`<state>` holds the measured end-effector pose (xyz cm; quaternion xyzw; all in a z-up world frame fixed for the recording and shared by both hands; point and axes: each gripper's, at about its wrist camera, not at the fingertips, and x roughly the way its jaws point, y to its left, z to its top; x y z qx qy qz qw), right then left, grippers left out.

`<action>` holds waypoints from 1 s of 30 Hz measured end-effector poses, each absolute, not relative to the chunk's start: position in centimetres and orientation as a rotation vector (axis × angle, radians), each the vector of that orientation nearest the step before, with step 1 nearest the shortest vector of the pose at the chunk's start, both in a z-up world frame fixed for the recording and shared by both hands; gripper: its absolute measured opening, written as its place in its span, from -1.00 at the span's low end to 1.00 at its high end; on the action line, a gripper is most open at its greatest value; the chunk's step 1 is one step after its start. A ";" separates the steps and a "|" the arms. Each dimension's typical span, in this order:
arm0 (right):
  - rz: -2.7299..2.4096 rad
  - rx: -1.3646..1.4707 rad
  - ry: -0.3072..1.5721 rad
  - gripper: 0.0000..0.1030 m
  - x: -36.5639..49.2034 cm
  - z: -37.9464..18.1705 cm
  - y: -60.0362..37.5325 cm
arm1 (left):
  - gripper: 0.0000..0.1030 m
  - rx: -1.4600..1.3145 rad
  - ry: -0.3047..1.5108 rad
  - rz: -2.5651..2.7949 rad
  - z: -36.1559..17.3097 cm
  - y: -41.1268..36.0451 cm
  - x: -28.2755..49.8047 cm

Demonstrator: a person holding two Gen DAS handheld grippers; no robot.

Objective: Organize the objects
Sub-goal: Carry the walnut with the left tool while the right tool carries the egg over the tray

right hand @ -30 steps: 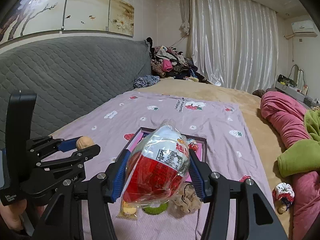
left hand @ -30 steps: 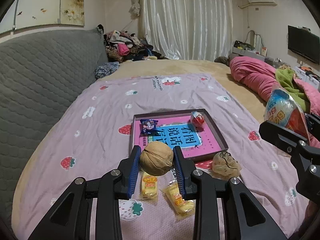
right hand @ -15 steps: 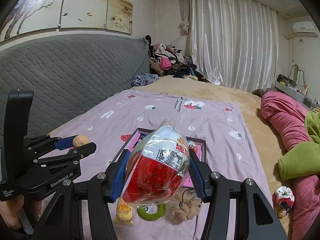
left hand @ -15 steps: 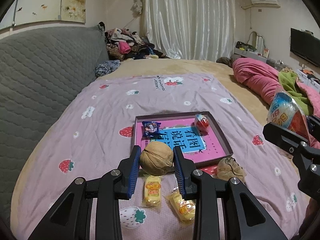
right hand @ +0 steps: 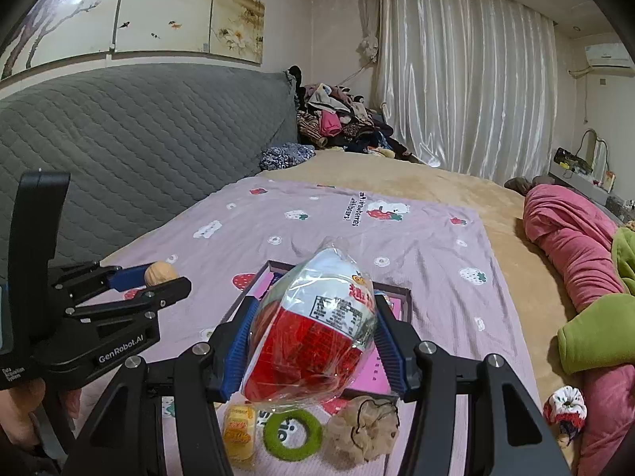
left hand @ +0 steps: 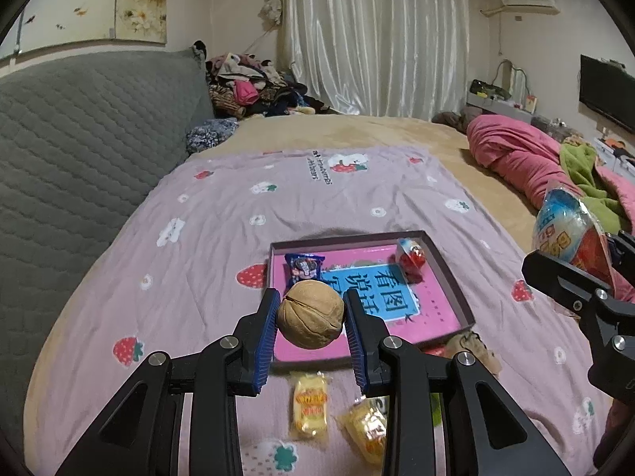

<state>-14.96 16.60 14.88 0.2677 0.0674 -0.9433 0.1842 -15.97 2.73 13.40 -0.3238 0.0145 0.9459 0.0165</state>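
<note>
My left gripper (left hand: 310,319) is shut on a brown walnut (left hand: 310,314), held above the near edge of a pink-lined tray (left hand: 452,277) on the purple strawberry bedspread. In the tray lie a small blue snack packet (left hand: 304,267) and a red-and-white egg toy (left hand: 412,254). My right gripper (right hand: 311,331) is shut on a large red-and-white egg in clear wrap (right hand: 313,327), also over the tray (right hand: 403,297). In the left wrist view that egg (left hand: 567,234) shows at the right edge; in the right wrist view the left gripper (right hand: 158,277) with the walnut (right hand: 160,272) shows at left.
Two yellow snack packets (left hand: 309,406) (left hand: 367,428), a green ring (right hand: 293,430) and a tan scrunchie (right hand: 363,430) lie on the bedspread before the tray. A grey quilted headboard (left hand: 79,127) runs along the left. Pink and green bedding (right hand: 575,258) lies at right.
Both grippers have moved forward toward the tray, so the tray and the loose items look nearer and lower in view. Each still grips its object.
</note>
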 end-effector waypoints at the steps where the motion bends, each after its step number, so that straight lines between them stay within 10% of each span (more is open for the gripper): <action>1: -2.664 0.755 0.190 0.10 -15.3 14.8 16.6 | -0.35 -1.013 0.045 2.936 13.2 2.7 -16.4; 30: -2.674 0.883 0.120 0.10 -23.8 9.6 18.3 | -0.35 -1.160 0.022 2.897 7.2 3.0 -25.8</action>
